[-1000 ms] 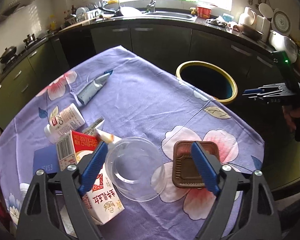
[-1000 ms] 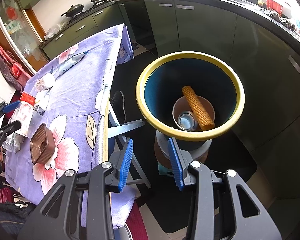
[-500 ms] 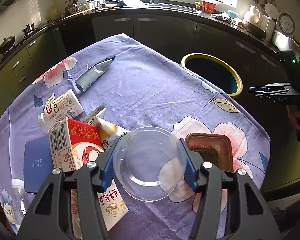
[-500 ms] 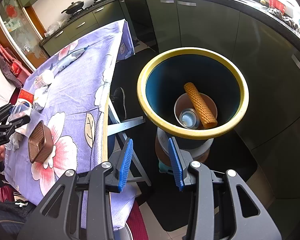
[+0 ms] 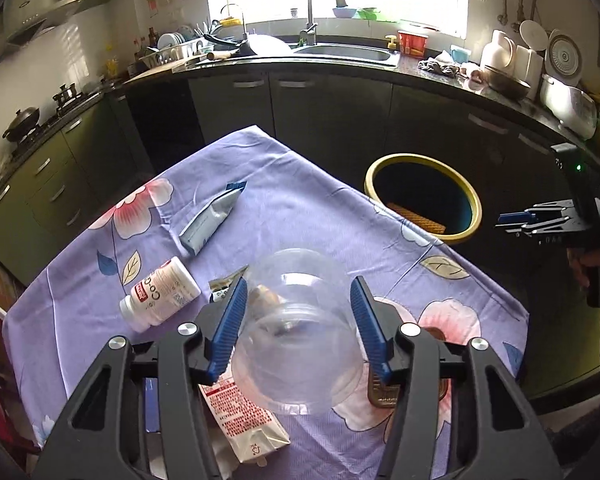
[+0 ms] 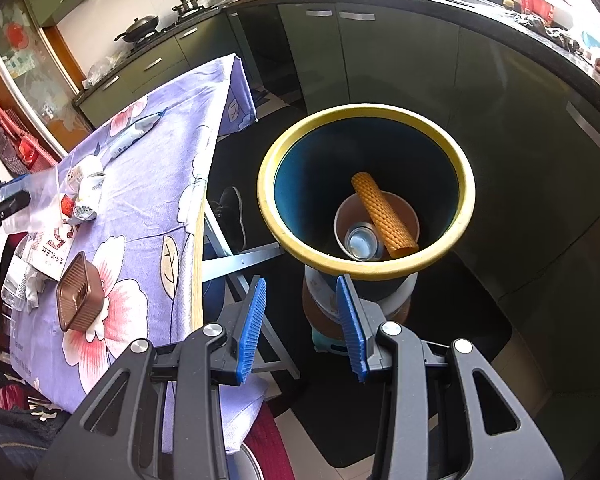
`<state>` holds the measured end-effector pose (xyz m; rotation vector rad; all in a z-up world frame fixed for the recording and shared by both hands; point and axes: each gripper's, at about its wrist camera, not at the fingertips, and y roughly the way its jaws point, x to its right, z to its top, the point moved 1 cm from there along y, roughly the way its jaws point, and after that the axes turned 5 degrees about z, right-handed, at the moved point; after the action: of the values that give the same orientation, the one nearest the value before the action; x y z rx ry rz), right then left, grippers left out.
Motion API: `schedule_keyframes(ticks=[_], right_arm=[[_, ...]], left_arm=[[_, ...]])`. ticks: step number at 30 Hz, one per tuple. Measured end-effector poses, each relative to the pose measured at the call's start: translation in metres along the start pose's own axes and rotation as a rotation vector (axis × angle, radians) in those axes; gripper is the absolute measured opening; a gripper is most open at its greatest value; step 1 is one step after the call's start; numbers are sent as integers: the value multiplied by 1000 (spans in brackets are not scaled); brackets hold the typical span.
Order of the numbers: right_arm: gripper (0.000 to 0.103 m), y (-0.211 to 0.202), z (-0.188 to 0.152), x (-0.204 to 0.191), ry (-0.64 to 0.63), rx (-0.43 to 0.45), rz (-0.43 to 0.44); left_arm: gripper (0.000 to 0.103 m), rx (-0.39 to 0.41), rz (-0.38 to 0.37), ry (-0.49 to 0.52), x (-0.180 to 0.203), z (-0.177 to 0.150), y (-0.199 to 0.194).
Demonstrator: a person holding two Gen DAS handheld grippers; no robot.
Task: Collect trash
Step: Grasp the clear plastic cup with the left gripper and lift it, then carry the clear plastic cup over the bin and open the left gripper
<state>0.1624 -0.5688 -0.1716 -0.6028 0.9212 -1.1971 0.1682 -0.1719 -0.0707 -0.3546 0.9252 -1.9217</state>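
Left hand-held gripper [image 5: 296,326]: jaws just closed in, pads now pressing a clear plastic cup [image 5: 296,332], lifted off the desk [image 5: 340,216]. Beneath it, a milk carton [image 5: 240,412] and brown tray [image 6: 80,292]. Beyond: white bottle [image 5: 160,294], grey tube [image 5: 212,218]. Right hand-held gripper [image 6: 302,322]: jaws parted, empty, above the floor near the yellow-rimmed bin [image 6: 364,128].

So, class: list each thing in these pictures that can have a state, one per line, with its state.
Left gripper: jaws have just been closing, now shut on the clear tub.
Clear tub: gripped, tilted.
Right gripper: open, empty.
Bin: open, partly filled.
White bottle: lying down, capped.
Brown tray: upright, on the table.
Carton: lying flat.
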Motion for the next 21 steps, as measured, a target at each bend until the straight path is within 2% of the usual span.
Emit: schedule_keyframes(ticks=[10, 21], right_arm=[[37, 2, 0, -1, 0, 2, 6], [37, 2, 0, 1, 4, 4, 7]], left_arm=[[51, -1, -13, 5, 1, 6, -1], [51, 38, -71, 59, 23, 38, -1]])
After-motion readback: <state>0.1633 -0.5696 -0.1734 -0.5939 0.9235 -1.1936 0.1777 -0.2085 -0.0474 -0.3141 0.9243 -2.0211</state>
